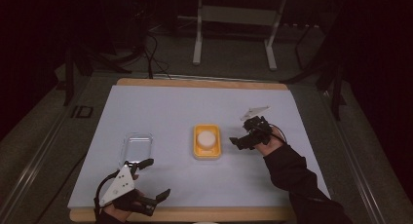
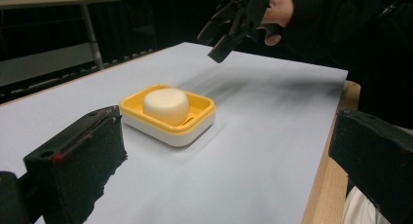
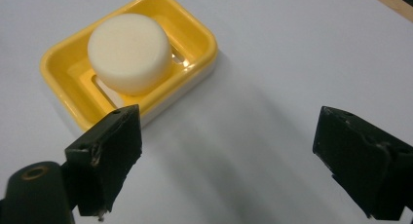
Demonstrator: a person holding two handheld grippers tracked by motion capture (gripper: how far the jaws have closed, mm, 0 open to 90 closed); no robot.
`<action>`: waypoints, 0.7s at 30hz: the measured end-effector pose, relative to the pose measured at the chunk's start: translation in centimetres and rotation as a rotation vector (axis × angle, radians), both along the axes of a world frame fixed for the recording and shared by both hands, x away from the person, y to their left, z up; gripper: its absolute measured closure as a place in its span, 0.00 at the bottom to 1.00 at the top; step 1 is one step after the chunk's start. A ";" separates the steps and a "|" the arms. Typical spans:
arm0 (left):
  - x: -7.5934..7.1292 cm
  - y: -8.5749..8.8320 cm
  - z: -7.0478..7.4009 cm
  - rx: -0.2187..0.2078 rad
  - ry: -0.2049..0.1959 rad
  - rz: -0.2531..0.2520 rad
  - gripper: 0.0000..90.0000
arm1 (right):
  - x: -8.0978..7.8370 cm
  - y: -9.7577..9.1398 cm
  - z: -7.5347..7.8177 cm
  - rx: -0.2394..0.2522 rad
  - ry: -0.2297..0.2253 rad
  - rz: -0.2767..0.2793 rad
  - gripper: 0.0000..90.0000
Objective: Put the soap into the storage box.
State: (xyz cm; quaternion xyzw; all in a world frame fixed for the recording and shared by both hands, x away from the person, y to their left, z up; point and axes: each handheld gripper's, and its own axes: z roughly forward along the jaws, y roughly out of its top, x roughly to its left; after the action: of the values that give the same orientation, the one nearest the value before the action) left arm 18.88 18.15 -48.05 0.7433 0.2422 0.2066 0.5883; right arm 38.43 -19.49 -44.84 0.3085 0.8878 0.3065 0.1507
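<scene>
The right gripper [image 1: 242,141] hovers just right of the yellow soap dish [image 1: 207,141], jaws spread wide and tilted down toward it, the sleeved forearm angling back. The left gripper [image 1: 155,180] sits near the counter's near edge, well left of the dish, jaws wide apart.

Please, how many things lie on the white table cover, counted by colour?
Yellow: 1, the yellow plastic soap dish
White: 1, the round white soap bar inside that dish
Clear: 1, the clear plastic lid
Total: 3
</scene>
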 end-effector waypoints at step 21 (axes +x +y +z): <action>-0.1 -0.1 0.0 0.000 -0.005 0.000 0.00 | -4.3 -3.5 -0.9 0.084 -0.053 -0.093 0.12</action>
State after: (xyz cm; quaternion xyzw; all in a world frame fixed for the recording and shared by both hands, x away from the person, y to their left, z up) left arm 18.79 18.09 -48.03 0.7430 0.2407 0.2083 0.5888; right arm 34.14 -23.01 -45.79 0.3469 0.8547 0.3442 0.1753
